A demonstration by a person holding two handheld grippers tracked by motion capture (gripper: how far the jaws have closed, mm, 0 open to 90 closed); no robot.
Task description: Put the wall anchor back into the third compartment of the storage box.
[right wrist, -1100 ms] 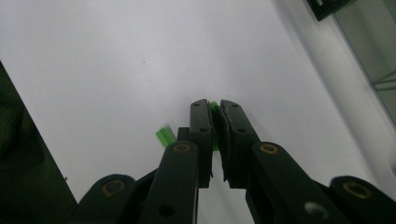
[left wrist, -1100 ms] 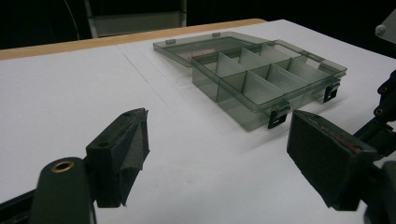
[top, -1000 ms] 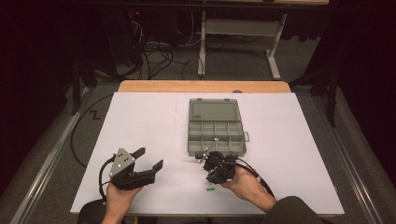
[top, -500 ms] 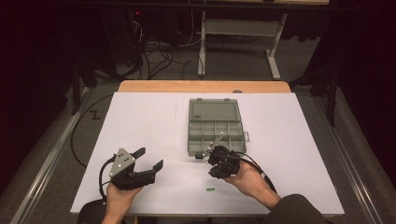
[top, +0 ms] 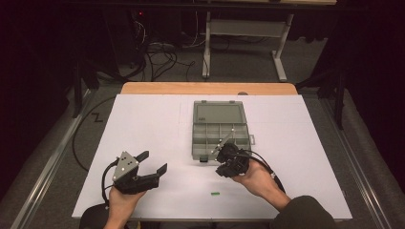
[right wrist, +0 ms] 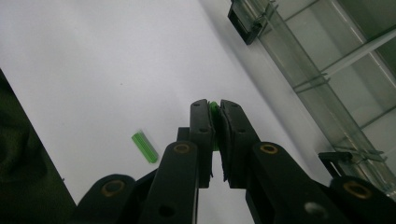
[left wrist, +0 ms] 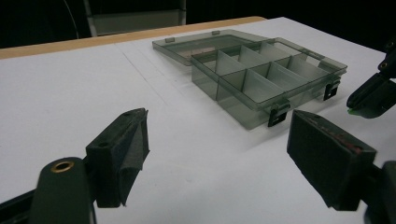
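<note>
We are pinching a small green piece (right wrist: 214, 108) in the right hand-held gripper (right wrist: 215, 112) beside the open compartment box (top: 220, 136) on the table (top: 143, 124); our left hand-held gripper (top: 152, 162) is gaping wide, empty.

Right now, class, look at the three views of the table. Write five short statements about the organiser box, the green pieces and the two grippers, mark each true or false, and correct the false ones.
1. The compartment box has its lid open. True.
2. The right gripper is shut on a small green piece. True.
3. The left gripper is clamped on the box. False: its jaws stand open over the white table cover, holding nothing.
4. A second green piece lies inside a compartment. False: it lies on the cover, near the person's side.
5. The box's compartments look empty. True.
</note>
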